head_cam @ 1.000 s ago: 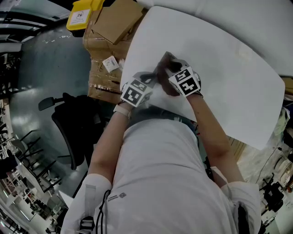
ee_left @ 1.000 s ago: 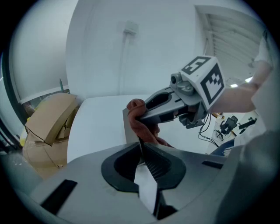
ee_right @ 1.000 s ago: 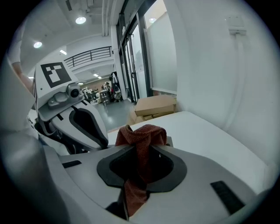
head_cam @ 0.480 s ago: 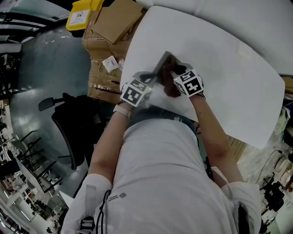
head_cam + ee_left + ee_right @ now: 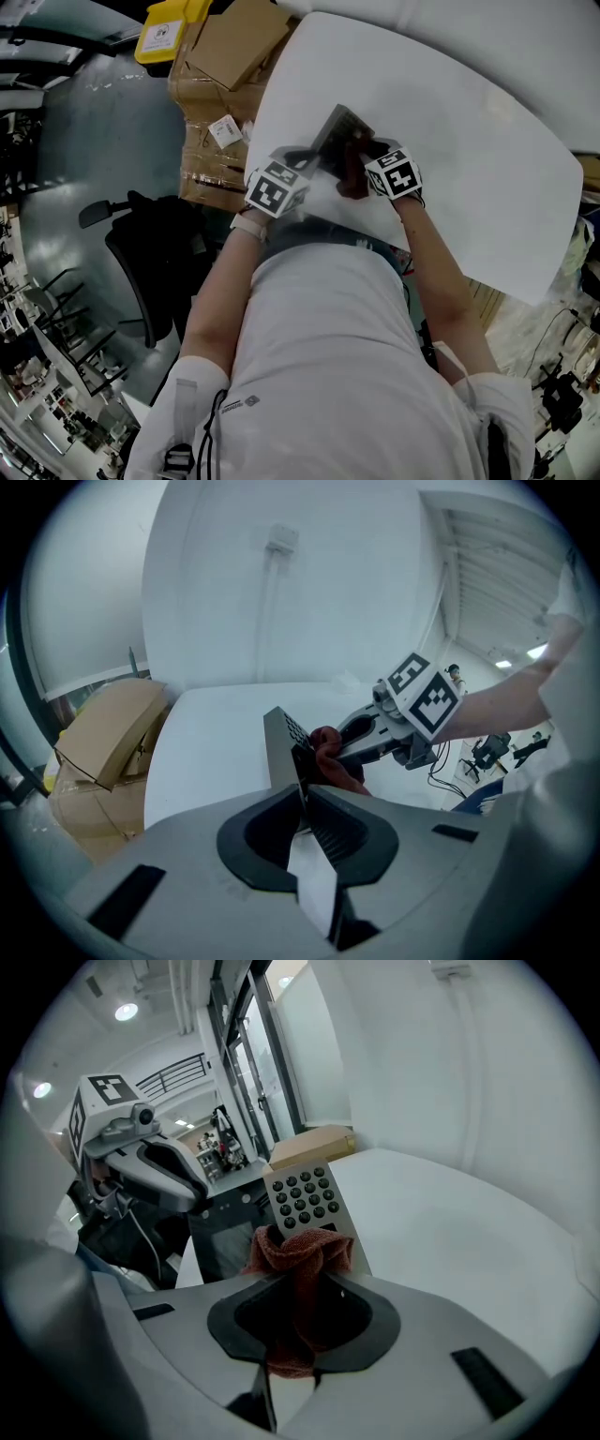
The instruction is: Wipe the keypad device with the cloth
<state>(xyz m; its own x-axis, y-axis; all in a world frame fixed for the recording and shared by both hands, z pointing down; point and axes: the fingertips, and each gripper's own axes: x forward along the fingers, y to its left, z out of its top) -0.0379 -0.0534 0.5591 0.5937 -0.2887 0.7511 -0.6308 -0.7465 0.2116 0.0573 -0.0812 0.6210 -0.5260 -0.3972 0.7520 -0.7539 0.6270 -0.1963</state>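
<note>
Keypad device (image 5: 339,131): tilted up over the white desk (image 5: 469,169), keys facing the right tool.
Cloth (image 5: 298,1241): reddish, bunched, touching the device's lower face.
Left tool (image 5: 305,789): at the device's 8 o'clock, clamped on its edge.
Right tool (image 5: 302,1281): at 4 o'clock, closed on the cloth.
Cardboard boxes (image 5: 234,47): at the desk's 10 o'clock.

Head view overhead, gripper views close, opposed, sharing keypad device (image 5: 302,1199)
</note>
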